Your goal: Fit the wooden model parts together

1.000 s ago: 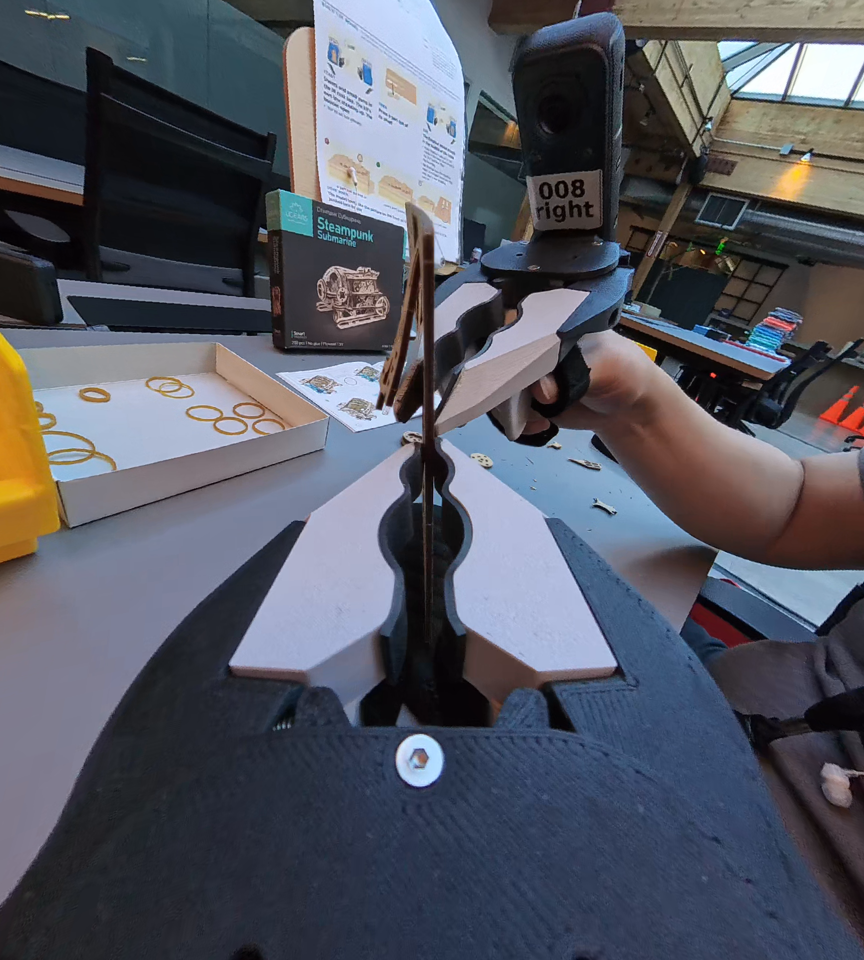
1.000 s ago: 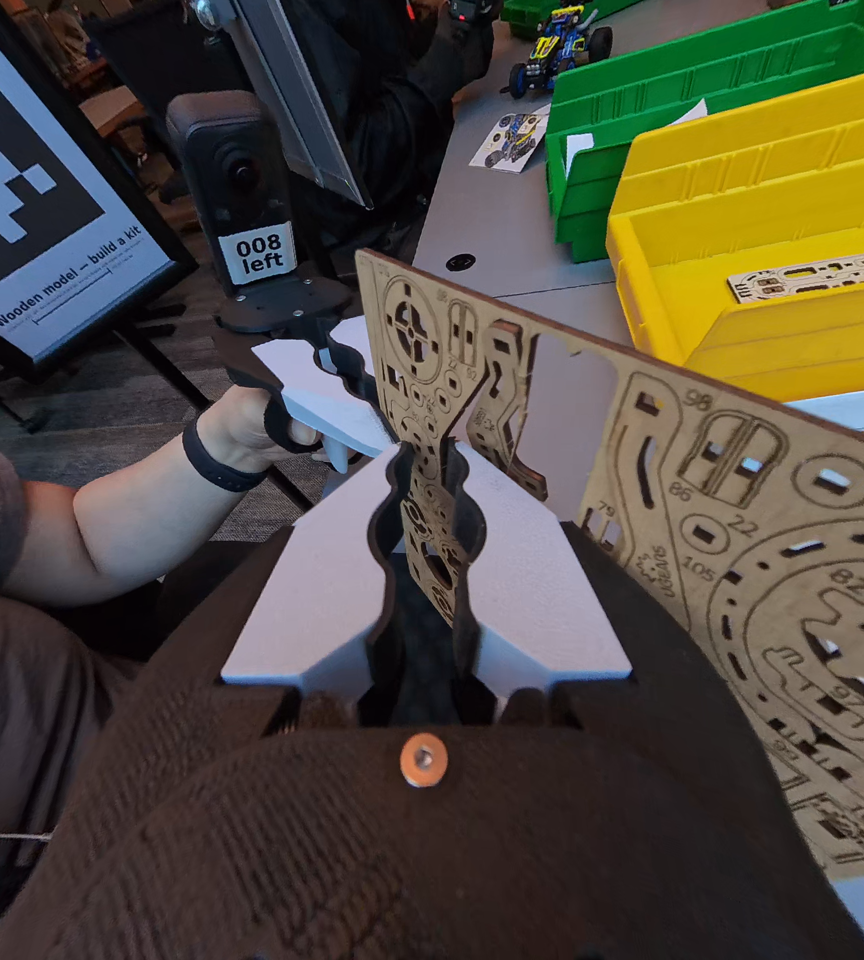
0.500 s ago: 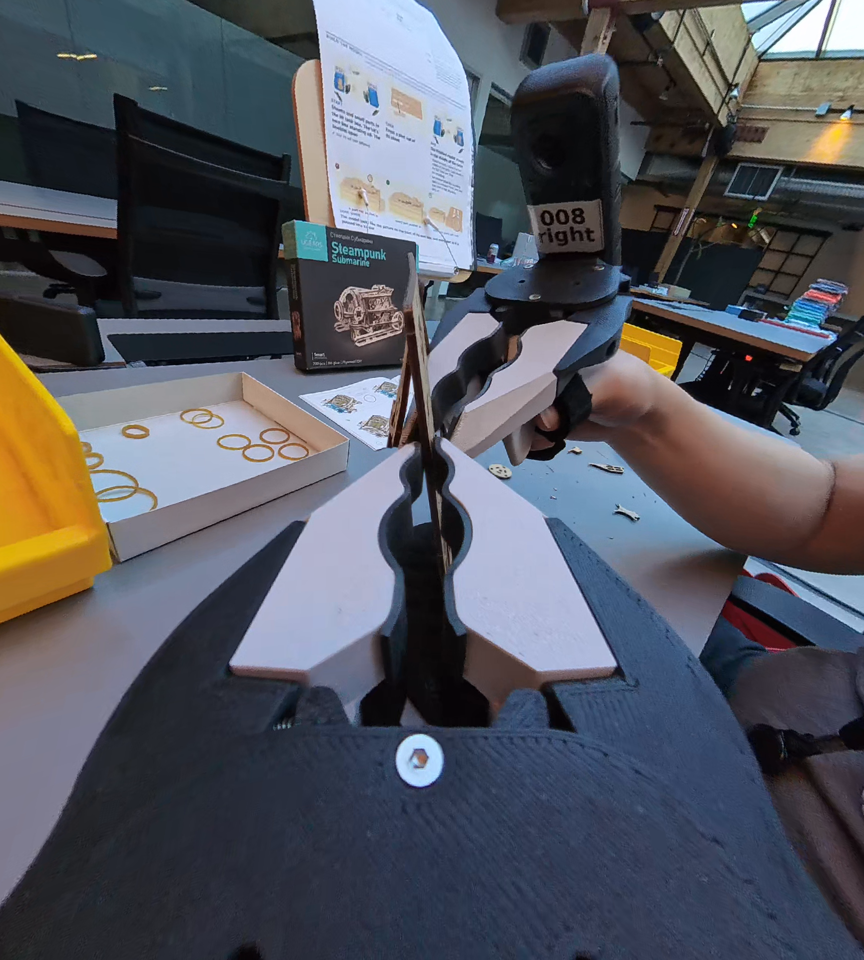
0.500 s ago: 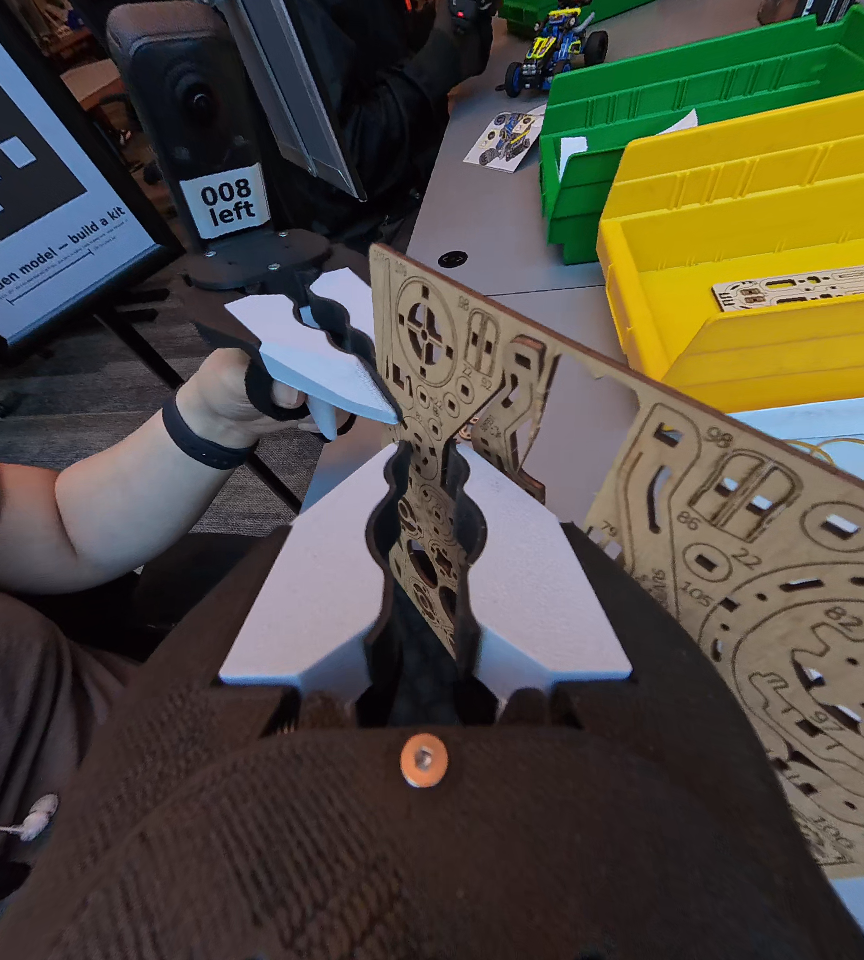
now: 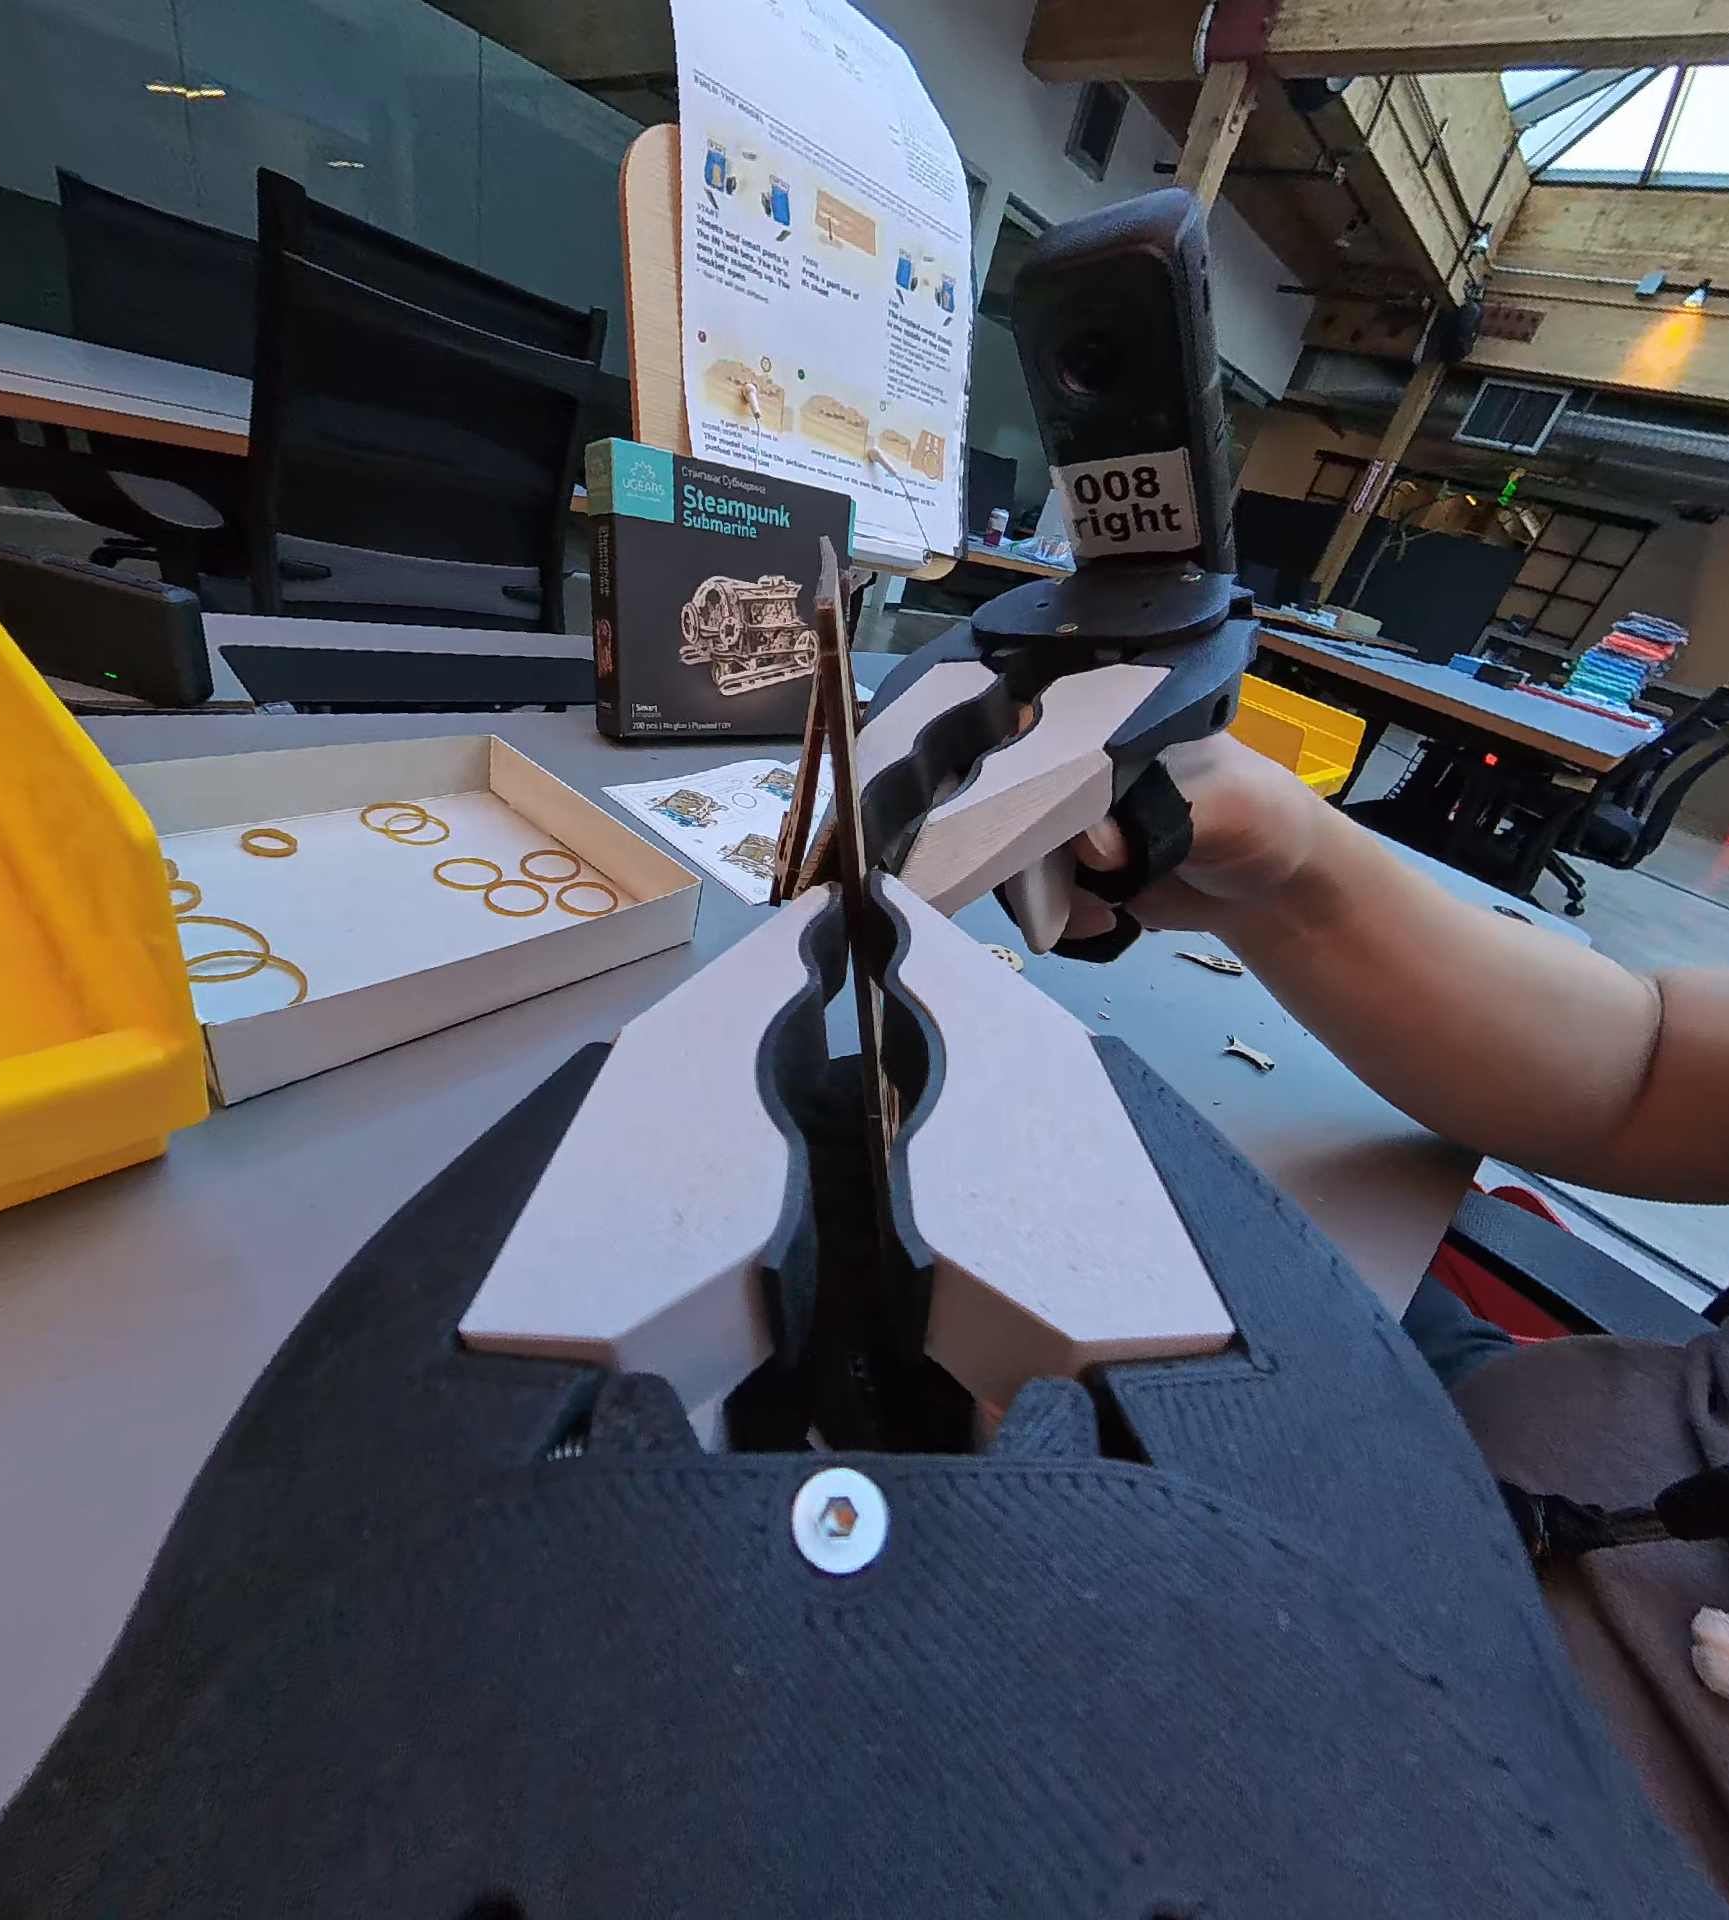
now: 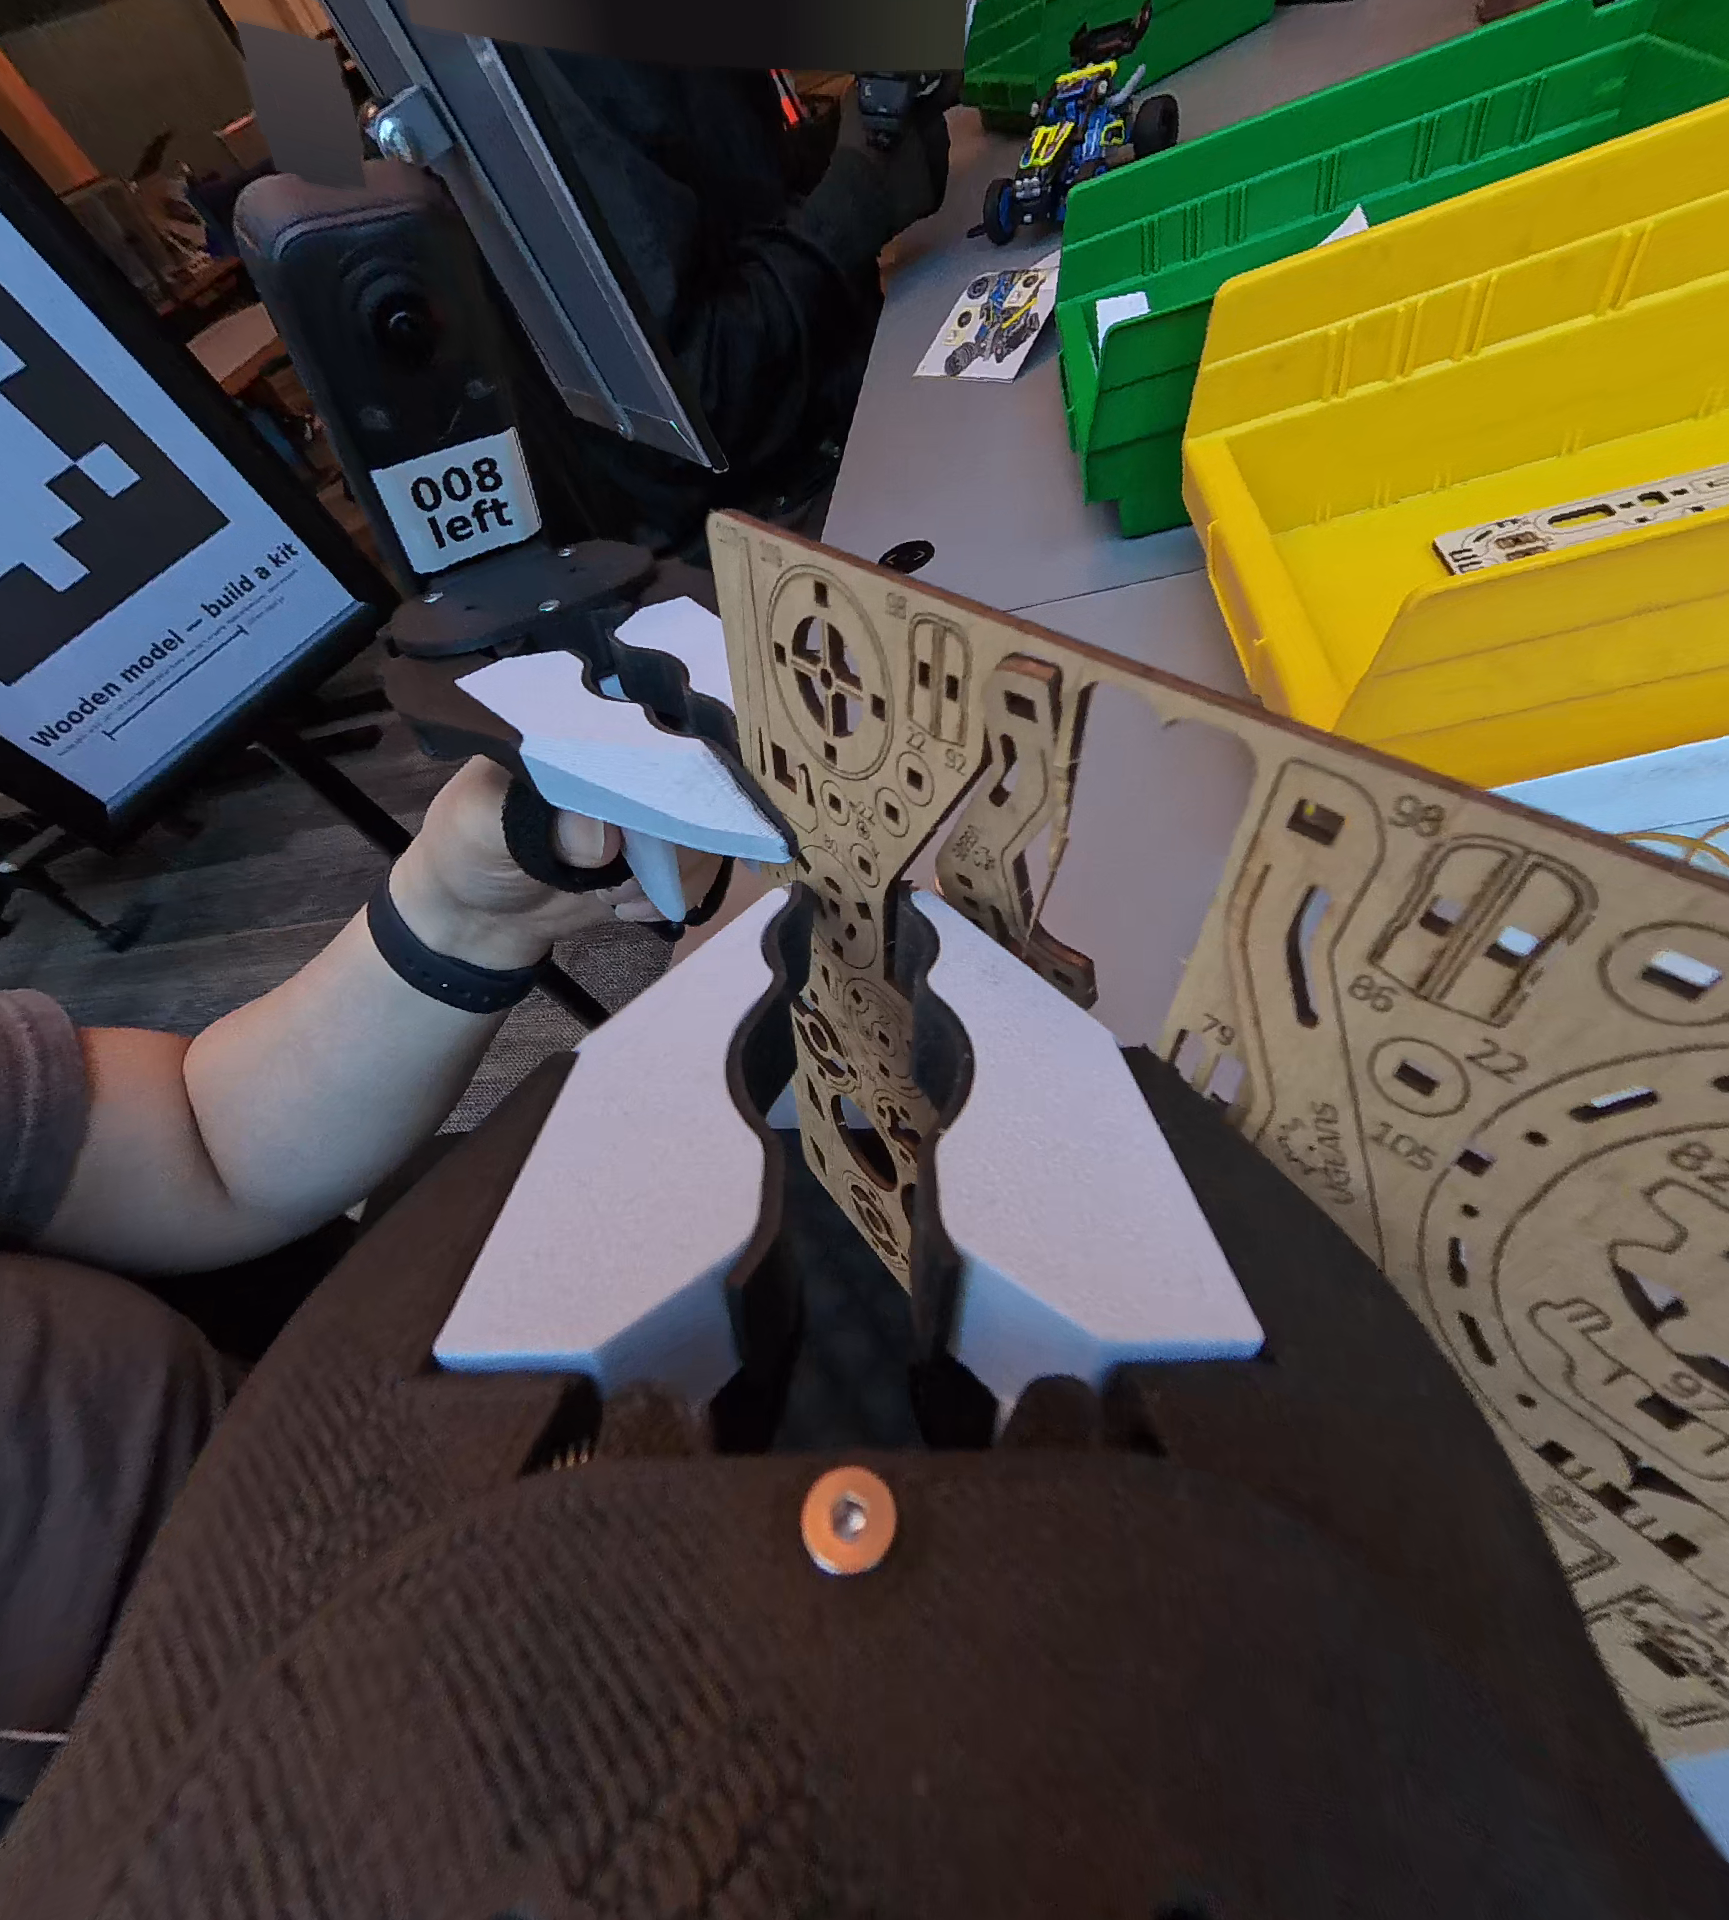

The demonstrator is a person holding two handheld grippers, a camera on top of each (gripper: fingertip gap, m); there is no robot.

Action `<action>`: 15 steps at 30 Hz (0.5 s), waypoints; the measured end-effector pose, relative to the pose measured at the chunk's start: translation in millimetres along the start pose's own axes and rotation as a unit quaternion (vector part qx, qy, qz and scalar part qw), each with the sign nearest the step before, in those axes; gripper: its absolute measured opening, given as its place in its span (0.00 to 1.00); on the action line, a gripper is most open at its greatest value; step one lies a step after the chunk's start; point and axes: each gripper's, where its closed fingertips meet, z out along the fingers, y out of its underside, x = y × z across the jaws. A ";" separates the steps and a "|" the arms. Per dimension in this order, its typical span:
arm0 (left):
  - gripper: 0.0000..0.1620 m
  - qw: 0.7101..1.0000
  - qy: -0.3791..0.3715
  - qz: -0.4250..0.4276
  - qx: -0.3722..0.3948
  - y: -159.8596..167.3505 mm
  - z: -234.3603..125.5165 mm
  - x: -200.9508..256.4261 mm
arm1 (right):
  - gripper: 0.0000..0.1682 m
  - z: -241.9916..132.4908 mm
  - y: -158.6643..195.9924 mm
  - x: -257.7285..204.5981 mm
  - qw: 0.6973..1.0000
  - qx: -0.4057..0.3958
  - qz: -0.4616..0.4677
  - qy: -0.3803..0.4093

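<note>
A thin laser-cut wooden sheet (image 6: 1462, 1039) full of model parts is held upright above the grey table. It is edge-on in the left wrist view (image 5: 844, 748). My right gripper (image 6: 852, 914) is shut on its narrow left strip. My left gripper (image 5: 852, 899) is shut on the same strip, its tip (image 6: 777, 847) just above and left of the right gripper's. The right gripper also shows in the left wrist view (image 5: 870, 831). One long part (image 6: 1016, 831) hangs partly bent out of the sheet beside a large empty cut-out.
A yellow bin (image 5: 8, 935) and a white tray of rubber bands (image 5: 403, 914) lie left. A kit box (image 5: 725, 603) and an instruction stand (image 5: 818, 260) stand behind. Wooden scraps (image 5: 1244, 1055) lie on the table. Yellow bins (image 6: 1514, 416) hold another sheet (image 6: 1618, 509); green bins (image 6: 1359, 156) stand beyond. Left and right tips are no more than a few centimetres apart.
Both grippers keep their hold on the sheet. The left gripper has come down and closer to the right one along the strip, and the sheet has shifted slightly with them.
</note>
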 end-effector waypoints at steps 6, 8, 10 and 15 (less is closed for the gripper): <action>0.00 1.000 -0.005 0.004 0.003 0.4 -0.4 -0.6 | 0.09 0.7 0.1 0.4 1.000 -0.001 0.009 0.001; 0.00 1.000 -0.007 0.003 0.006 0.5 -0.5 -1.1 | 0.09 1.2 0.1 1.0 1.000 -0.003 0.013 0.004; 0.00 1.000 -0.007 -0.003 0.009 0.9 -0.7 -0.3 | 0.08 0.8 0.9 0.4 1.000 -0.007 0.008 0.003; 0.00 1.000 -0.016 0.002 0.008 1.7 -1.0 -0.5 | 0.08 1.1 1.6 0.7 1.000 -0.013 0.007 0.013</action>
